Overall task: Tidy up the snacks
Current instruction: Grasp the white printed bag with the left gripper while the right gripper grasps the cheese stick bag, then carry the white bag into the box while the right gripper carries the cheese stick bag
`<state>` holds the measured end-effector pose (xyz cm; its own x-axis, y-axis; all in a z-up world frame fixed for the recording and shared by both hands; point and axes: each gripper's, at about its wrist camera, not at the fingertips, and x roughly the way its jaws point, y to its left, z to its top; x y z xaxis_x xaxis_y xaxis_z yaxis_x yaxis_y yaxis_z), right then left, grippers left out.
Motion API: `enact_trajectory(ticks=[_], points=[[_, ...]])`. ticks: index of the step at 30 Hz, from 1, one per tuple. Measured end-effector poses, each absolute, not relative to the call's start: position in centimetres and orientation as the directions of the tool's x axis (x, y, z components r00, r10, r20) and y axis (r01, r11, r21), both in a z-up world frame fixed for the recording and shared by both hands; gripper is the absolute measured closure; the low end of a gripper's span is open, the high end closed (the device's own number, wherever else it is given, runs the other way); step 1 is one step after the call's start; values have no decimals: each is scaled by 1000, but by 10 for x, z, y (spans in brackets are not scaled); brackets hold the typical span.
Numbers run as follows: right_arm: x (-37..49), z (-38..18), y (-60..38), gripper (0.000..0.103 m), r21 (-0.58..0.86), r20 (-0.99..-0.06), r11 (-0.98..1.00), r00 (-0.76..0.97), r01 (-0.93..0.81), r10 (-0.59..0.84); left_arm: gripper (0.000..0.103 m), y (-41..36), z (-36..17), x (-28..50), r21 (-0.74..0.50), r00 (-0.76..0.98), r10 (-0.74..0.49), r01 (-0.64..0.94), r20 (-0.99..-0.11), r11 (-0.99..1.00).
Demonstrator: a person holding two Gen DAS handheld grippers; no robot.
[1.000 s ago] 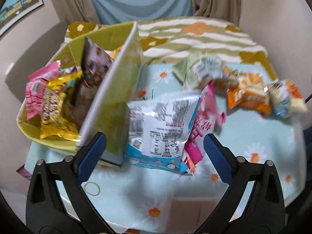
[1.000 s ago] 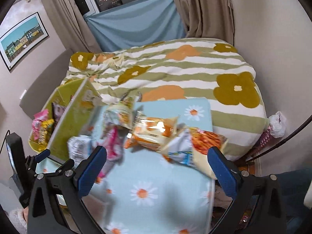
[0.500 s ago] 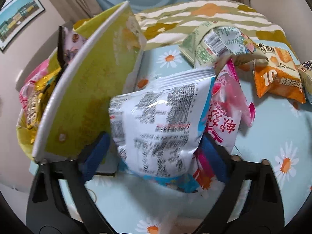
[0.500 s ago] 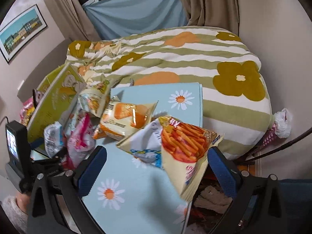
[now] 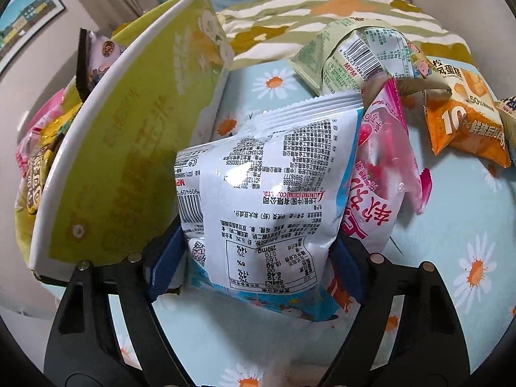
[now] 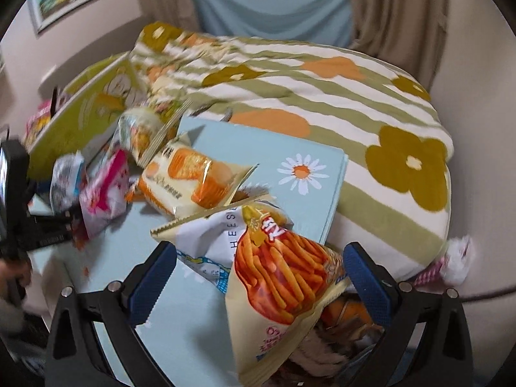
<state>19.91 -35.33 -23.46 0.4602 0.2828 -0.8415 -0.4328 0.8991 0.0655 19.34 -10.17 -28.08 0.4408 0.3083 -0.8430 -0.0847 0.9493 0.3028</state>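
Observation:
My left gripper [image 5: 254,258] is closing around a white snack bag [image 5: 267,193] with black print; its blue pads touch both sides of the bag's lower part. A pink bag [image 5: 383,174] leans against its right side. The yellow-green box [image 5: 135,148] stands just left, holding several snacks [image 5: 35,167]. My right gripper [image 6: 258,277] is open, its fingers either side of a bag with orange sticks [image 6: 277,277] that hangs over the table's right edge. A white cheese bag [image 6: 213,242] and an orange-and-cream bag [image 6: 190,177] lie behind it.
The table has a light blue daisy cloth [image 5: 451,258]. A green bag [image 5: 348,58] and an orange bag [image 5: 464,122] lie at the back right. A bed with a striped flower blanket [image 6: 322,90] lies beyond. The left gripper's body [image 6: 19,213] shows in the right wrist view.
My left gripper moved forward onto the white bag and narrowed from wide open until its pads touch it. My right gripper moved forward and down toward the orange-stick bag.

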Motion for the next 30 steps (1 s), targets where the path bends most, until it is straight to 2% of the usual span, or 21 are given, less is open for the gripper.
enact_trajectory(ticks=[3, 5, 6, 19, 22, 24, 28, 30], points=[[201, -241, -348, 0, 42, -863, 866, 419, -498, 283, 26, -100, -280, 194, 297, 447, 301, -80, -843, 951], [202, -246, -344, 0, 18, -875, 845, 400, -534, 272, 40, -100, -278, 193, 279, 450, 282, -74, -847, 957], [202, -248, -343, 0, 7, -881, 837, 393, -548, 264, 41, -101, -278, 192, 273, 448, 276, -73, -850, 959], [216, -256, -339, 1, -21, -905, 766, 339, -642, 259, 46, -101, -275, 186, 266, 446, 263, -57, -855, 962], [215, -260, -334, 14, -13, -913, 745, 311, -667, 262, 47, -101, -274, 186, 262, 441, 259, -55, -859, 963], [215, -264, -331, 26, -15, -921, 735, 296, -678, 254, 47, -102, -274, 184, 258, 439, 255, -53, -862, 965], [215, -267, -331, 28, -12, -922, 735, 293, -678, 254, 48, -102, -271, 181, 253, 439, 249, -50, -863, 966], [214, -265, -333, 36, -15, -921, 742, 299, -670, 251, 48, -103, -268, 179, 251, 443, 245, -47, -862, 967]])
